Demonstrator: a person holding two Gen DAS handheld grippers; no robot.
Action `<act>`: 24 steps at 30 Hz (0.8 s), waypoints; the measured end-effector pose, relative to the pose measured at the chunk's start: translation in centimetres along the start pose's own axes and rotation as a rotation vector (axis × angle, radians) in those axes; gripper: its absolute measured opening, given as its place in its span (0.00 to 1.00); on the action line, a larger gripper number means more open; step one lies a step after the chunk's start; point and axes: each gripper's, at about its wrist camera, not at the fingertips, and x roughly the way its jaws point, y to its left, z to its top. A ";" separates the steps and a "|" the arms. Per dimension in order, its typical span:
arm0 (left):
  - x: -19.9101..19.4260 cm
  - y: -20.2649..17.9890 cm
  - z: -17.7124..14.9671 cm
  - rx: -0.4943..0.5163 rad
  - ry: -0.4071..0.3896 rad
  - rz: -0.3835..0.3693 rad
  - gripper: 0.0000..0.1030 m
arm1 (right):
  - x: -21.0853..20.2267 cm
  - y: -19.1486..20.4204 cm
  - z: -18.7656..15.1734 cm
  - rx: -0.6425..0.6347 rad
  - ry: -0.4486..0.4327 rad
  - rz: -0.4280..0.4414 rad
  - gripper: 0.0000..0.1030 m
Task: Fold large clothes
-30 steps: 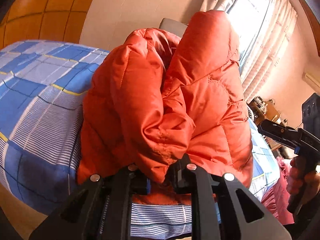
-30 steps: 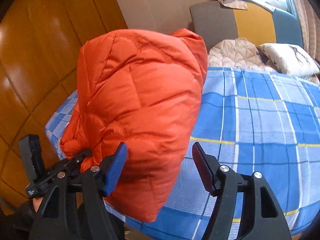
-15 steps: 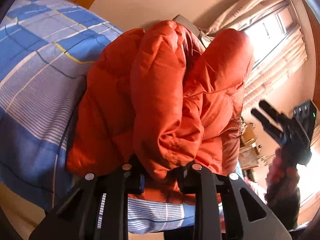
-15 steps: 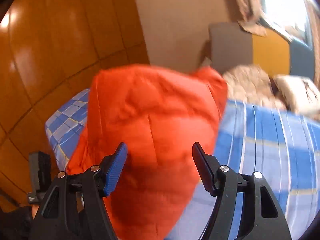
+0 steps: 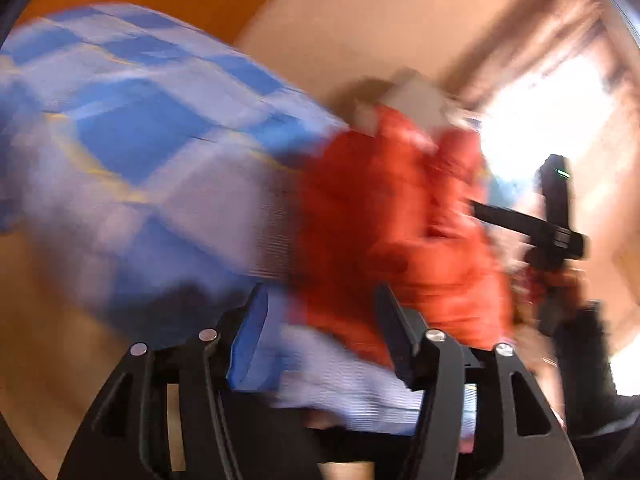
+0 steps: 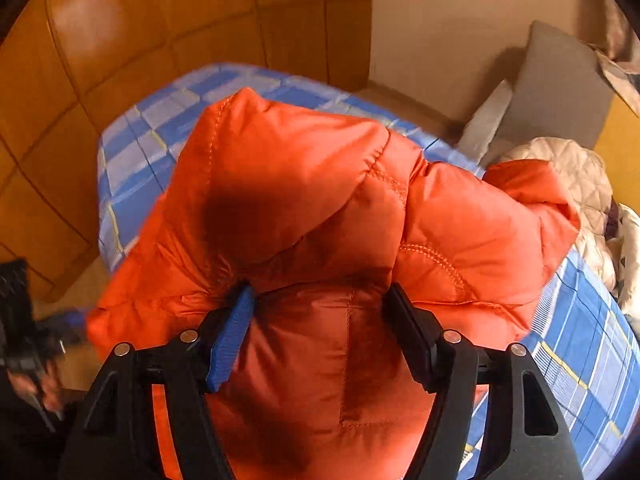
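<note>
Left wrist view is heavily motion-blurred, edges smeared, seams unreadable. One orange jacket (image 5: 400, 224) sits center-right of frame on one blue checked bedsheet (image 5: 140, 140). Left gripper (image 5: 320, 328) has both fingers spread wide, nothing between them but blurred sheet and the jacket's lower edge; whether the right finger touches the fabric is hard to make out. Right gripper (image 5: 528, 228) shows at the right edge, black, partly cut off, its tips lost against the jacket.

Right wrist view is sharp. The jacket (image 6: 320, 208) fills the center, bunched in a heap, its bottom cut off by the frame. Right gripper (image 6: 320, 320) is wide open, fingers straddling a padded panel, pressed against the fabric but not pinching it. Left gripper (image 6: 24, 336) is at lower left, blurred and mostly cropped. One grey headboard (image 6: 560, 92) and one beige quilt (image 6: 572, 176) at upper right, both partly hidden.
</note>
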 end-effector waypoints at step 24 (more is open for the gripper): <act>-7.4 9.8 2.3 -0.225 -0.196 0.513 0.66 | -3.8 2.5 0.7 0.012 -0.164 -0.062 0.77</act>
